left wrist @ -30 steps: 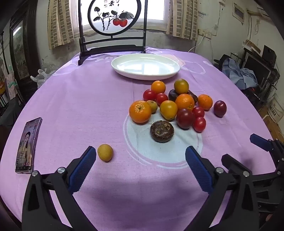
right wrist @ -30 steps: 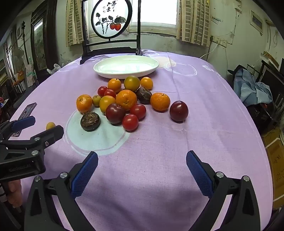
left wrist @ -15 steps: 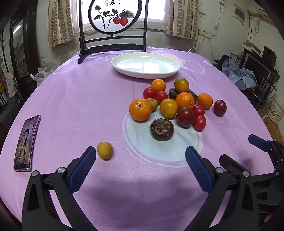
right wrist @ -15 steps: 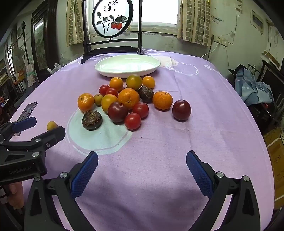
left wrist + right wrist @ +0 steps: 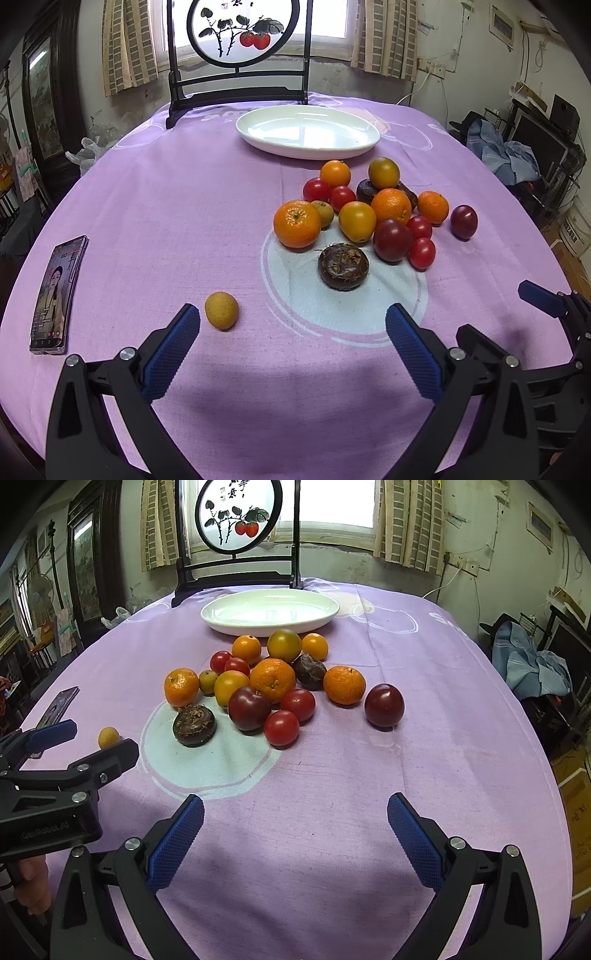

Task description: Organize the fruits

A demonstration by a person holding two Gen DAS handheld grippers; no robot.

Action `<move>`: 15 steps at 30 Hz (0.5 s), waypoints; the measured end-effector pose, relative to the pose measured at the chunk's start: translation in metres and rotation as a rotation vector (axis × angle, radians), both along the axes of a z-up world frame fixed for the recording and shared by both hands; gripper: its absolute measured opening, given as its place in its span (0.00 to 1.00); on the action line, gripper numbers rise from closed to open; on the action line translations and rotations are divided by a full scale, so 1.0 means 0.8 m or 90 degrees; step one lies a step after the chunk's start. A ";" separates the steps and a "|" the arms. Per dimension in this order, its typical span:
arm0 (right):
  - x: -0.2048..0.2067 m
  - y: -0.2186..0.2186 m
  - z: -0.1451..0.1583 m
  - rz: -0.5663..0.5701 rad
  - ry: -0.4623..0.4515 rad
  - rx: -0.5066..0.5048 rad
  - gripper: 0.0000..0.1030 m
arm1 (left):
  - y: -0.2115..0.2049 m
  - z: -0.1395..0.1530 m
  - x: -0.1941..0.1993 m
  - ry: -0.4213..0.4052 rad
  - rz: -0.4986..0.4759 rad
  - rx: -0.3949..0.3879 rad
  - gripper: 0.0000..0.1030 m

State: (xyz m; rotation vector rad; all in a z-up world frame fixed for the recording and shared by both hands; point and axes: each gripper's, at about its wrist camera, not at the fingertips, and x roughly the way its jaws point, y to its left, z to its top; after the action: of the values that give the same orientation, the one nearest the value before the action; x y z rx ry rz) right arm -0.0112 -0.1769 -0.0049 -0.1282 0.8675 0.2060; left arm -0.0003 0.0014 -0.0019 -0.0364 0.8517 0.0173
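A pile of fruit lies mid-table: oranges [image 5: 297, 223], red tomatoes [image 5: 421, 253], dark plums [image 5: 383, 705] and a brown water chestnut [image 5: 343, 267]. A small yellow fruit [image 5: 221, 310] lies apart at the left, just ahead of my left gripper's left finger. An empty white plate [image 5: 307, 131] sits behind the pile; it also shows in the right wrist view [image 5: 269, 612]. My left gripper [image 5: 291, 347] is open and empty, short of the pile. My right gripper [image 5: 295, 830] is open and empty, in front of the pile.
A phone [image 5: 59, 290] lies near the table's left edge. A dark wooden screen stand [image 5: 240, 92] stands behind the plate. The purple cloth [image 5: 443, 738] covers the round table. Blue clothes [image 5: 532, 664] and clutter are off to the right.
Both grippers have moved slightly forward toward the fruit; the pile and plate look a little nearer. Both stay open. No fruit has moved.
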 end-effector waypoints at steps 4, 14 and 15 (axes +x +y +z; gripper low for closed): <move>0.002 0.002 -0.001 0.001 0.003 -0.003 0.97 | 0.000 0.000 0.001 0.001 0.000 0.000 0.96; 0.004 0.003 -0.003 0.002 0.007 -0.004 0.97 | 0.001 -0.002 0.003 0.004 -0.003 0.000 0.96; 0.004 0.003 -0.004 0.002 0.009 -0.004 0.97 | 0.001 -0.002 0.003 0.004 -0.003 0.000 0.96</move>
State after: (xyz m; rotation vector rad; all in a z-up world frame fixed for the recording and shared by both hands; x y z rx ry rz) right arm -0.0082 -0.1742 -0.0078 -0.1343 0.8814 0.2079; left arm 0.0025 0.0019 -0.0035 -0.0342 0.8586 0.0129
